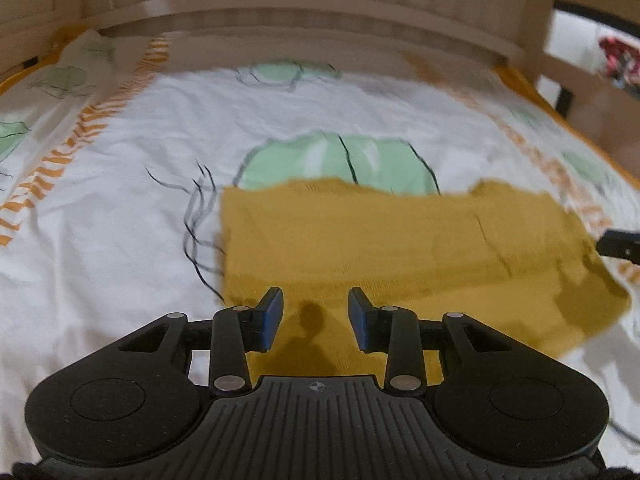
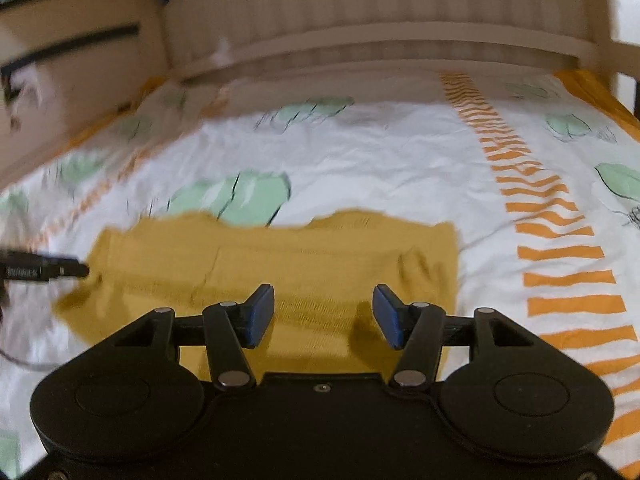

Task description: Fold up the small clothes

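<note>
Cloth lay just ahead of both tools, its long axis crosswise to them.

The mustard cloth (image 1: 400,248) lay flat on the bed (image 1: 120,160), partly folded, running side to side. The left tool (image 1: 315,318) hung over its near-left part, the right tool (image 2: 323,316) over its near-right part, about equally near. Both pointed forward and down, fingers spread wide, holding nothing. Both views were blurred.

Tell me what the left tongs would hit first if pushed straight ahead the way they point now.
Most likely the mustard-yellow garment: the left tongs are open with that cloth spread right ahead of their fingers on the printed bedsheet. Beyond it lies more sheet, then the wooden bed frame. Depth is hard to judge.
</note>
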Tool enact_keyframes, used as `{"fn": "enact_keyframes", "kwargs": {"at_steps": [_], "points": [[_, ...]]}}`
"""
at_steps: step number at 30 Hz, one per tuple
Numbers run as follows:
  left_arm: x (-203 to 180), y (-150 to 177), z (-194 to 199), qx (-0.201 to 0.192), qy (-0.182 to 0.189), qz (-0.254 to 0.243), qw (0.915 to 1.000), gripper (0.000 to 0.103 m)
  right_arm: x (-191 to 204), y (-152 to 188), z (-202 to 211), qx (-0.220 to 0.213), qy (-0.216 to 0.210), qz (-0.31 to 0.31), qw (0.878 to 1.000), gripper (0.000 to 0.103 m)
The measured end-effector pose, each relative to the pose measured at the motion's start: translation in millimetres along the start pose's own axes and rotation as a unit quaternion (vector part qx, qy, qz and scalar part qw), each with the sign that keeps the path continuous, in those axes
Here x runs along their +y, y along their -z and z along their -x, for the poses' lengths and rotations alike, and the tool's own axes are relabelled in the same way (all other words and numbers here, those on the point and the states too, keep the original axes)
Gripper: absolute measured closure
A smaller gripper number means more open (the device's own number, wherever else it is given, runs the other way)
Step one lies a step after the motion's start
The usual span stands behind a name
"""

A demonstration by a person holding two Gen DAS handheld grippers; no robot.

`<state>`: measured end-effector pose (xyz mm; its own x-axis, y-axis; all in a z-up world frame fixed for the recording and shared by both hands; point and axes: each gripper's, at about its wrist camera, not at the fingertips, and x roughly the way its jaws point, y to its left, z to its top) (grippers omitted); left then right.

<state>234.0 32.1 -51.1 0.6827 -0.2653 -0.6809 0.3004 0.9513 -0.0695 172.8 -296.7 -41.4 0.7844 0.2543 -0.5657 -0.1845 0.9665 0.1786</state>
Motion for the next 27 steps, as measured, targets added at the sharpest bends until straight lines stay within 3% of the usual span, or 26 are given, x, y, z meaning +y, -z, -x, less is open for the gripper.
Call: {"fn": "enact_keyframes", "kwargs": {"at_steps": [6,12,21,27], "points": [[-3.7,9.8,-16.2,0.029,0.001,-0.009,0.9995,0.068,10.3,12.9,-16.3,0.033,0.022,0.037,0.999,0.042],[-0.6,-0.7,-33.1,0.038,0.007,0.001,0.9993,0.068,17.4,17.4,-34.9,0.047,0.045,0.071,0.995,0.042],[17.6,-37.6,-62.5,0.038,0.016,0.05,0.9979,0.067,8.8,-19.5,-69.2,0.051,0.062,0.06,0.995,0.041],[35.6,-65.4,-81.7,0.028,-0.001,0.086,0.9959,0.067,-13.0,-45.0,-92.9,0.051,0.076,0.026,0.995,0.041]]}}
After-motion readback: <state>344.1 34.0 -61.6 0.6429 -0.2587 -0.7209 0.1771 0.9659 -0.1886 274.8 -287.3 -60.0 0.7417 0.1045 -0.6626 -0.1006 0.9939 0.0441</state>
